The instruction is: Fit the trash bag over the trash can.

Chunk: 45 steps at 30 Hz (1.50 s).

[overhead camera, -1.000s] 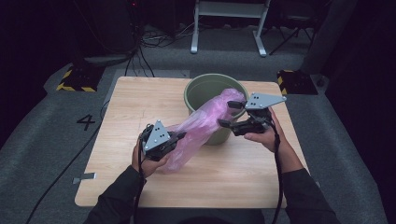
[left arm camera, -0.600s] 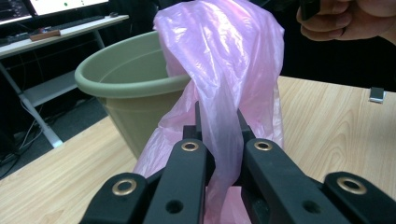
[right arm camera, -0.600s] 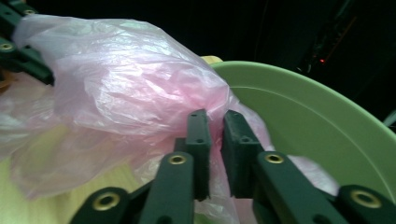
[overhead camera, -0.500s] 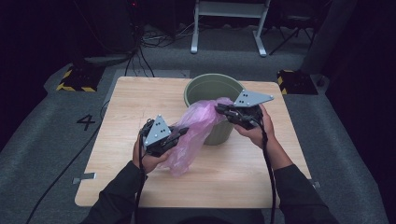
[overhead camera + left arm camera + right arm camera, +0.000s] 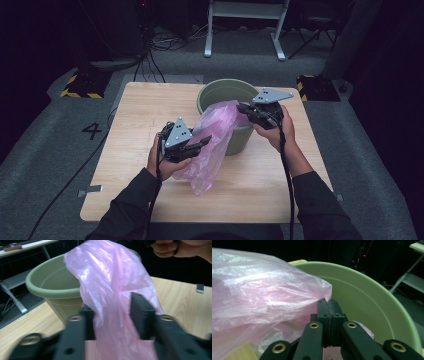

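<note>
High view: the pink bag (image 5: 214, 140) drapes from the green pot (image 5: 226, 95) at frame centre down onto the wooden surface (image 5: 130, 120). The left tongs (image 5: 200, 142) sit at its lower left, the right tongs (image 5: 243, 107) at its top edge.

Left gripper view: the left tongs (image 5: 115, 315) have just been opening; the bag hangs loose between the spread jaws.

Right gripper view: the right tongs (image 5: 328, 305) are clenched on the bag's edge over the pot (image 5: 372, 305).

A light wooden table (image 5: 130, 125) is sitting on grey carpet marked with the number 4 (image 5: 93, 131). Behind it, black cables (image 5: 150, 45) are trailing beside a white metal stand (image 5: 245, 20).
</note>
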Motion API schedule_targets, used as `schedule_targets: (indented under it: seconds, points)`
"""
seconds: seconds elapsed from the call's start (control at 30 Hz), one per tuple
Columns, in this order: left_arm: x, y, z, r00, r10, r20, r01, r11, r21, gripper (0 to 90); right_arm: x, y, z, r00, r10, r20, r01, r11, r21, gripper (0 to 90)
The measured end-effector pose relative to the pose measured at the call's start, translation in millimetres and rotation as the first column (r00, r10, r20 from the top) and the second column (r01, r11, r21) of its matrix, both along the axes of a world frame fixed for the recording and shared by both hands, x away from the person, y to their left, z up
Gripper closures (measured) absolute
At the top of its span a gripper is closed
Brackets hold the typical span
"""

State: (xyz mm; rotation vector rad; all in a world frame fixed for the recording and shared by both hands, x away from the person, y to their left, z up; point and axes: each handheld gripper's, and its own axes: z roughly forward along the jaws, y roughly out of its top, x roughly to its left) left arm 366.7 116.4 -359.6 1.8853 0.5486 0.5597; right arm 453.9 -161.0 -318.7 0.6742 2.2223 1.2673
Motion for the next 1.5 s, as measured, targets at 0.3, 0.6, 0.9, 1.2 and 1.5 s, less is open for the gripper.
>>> schedule_targets:
  seconds: [0.3,0.6,0.9,1.2,1.5]
  points:
    - [5.1,-1.2,-0.9,0.9999,0.011,0.005,-0.011,0.9996,0.028,86.1,-20.5,0.1,5.9,0.9791,0.204,0.002,-0.203,0.9744,0.097,34.4]
    - [12.0,-5.7,1.3,1.0,0.008,-0.003,-0.008,0.9999,0.013,89.7,-29.1,8.3,6.1,0.9617,0.274,-0.002,-0.273,0.9593,0.071,31.3]
    - [17.9,-10.7,11.3,1.0,0.006,-0.004,-0.006,1.0,-0.003,89.1,-21.3,19.3,0.2,0.9601,0.279,-0.019,-0.279,0.9601,-0.011,69.9]
    - [16.6,-1.9,20.6,0.9995,0.027,-0.018,-0.028,0.9986,-0.044,37.2,-11.9,17.2,2.2,0.9756,0.217,-0.032,-0.217,0.9761,0.02,81.8]
    - [5.8,24.7,22.2,0.9994,-0.001,-0.034,-0.001,0.9983,-0.059,28.3,-2.0,-3.0,10.3,0.9901,0.135,-0.041,-0.129,0.9853,0.112,81.1]
